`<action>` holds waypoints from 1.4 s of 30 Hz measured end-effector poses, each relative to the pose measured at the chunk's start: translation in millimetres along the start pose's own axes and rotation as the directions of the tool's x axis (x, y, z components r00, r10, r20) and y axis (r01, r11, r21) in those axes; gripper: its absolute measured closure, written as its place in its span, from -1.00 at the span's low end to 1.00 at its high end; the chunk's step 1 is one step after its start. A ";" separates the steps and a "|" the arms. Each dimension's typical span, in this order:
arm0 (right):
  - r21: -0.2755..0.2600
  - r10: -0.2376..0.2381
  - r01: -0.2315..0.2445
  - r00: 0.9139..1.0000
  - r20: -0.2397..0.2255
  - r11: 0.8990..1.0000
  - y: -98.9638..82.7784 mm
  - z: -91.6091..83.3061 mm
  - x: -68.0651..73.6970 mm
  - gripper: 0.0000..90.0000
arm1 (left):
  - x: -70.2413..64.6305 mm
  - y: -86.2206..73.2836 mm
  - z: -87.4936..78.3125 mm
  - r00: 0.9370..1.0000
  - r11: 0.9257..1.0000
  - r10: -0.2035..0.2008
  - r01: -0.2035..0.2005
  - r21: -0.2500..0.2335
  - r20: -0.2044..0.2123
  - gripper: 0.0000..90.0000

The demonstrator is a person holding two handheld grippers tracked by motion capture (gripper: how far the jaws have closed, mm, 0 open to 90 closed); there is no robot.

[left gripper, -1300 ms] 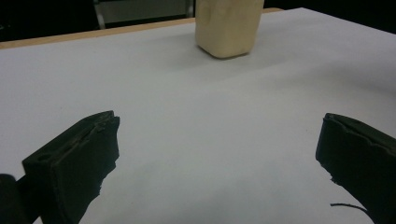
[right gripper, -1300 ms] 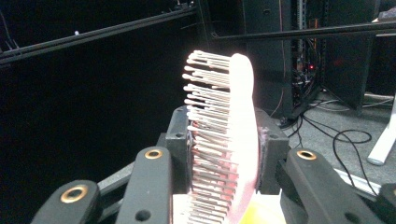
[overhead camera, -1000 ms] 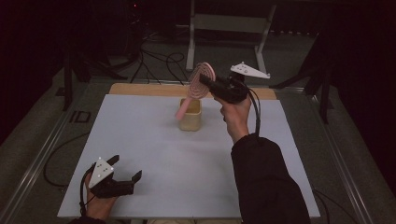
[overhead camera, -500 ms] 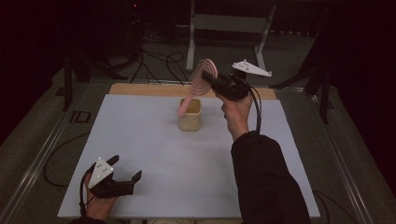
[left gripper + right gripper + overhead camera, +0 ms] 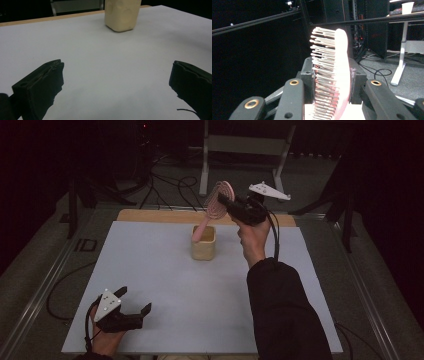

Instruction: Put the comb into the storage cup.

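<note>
While clamped in the right hand-held gripper (image 5: pixel 231 204), hairbrush (image 5: pixel 216 206) overhangs cup (image 5: pixel 203 248).

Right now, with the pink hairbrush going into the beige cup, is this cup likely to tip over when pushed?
Probably yes. The beige cup looks small and stands free on the table, held by nothing. The pink hairbrush, clamped in the right gripper, is longer than the cup and leans, so its handle could lever against the rim.
</note>
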State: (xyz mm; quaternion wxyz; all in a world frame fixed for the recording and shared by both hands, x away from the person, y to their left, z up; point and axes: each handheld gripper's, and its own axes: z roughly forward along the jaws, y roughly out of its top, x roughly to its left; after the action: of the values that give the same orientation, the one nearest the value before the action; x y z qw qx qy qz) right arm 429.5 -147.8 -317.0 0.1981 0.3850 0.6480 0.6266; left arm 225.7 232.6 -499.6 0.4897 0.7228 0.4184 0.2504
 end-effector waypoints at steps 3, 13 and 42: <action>0.002 0.005 -0.006 1.000 0.010 1.000 -1.1 1.0 -2.0 0.45 | 0.0 -0.1 0.1 1.000 1.000 -0.001 0.001 0.000 0.000 -1.00; -0.001 0.011 -0.011 0.999 0.037 1.000 -2.8 3.7 -5.6 0.45 | 0.0 0.0 -0.4 1.000 1.000 -0.001 0.001 0.000 0.000 -1.00; 0.013 0.012 -0.012 0.998 0.057 1.000 -13.7 13.7 -8.0 0.45 | 0.3 -0.3 -1.3 1.000 1.000 -0.001 0.001 -0.002 -0.002 -1.00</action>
State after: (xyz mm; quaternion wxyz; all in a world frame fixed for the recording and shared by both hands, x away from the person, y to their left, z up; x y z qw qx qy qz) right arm 441.2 -143.6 -333.9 0.2102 0.4079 0.6439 0.6122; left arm 224.8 233.5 -499.3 0.4902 0.7218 0.4190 0.2514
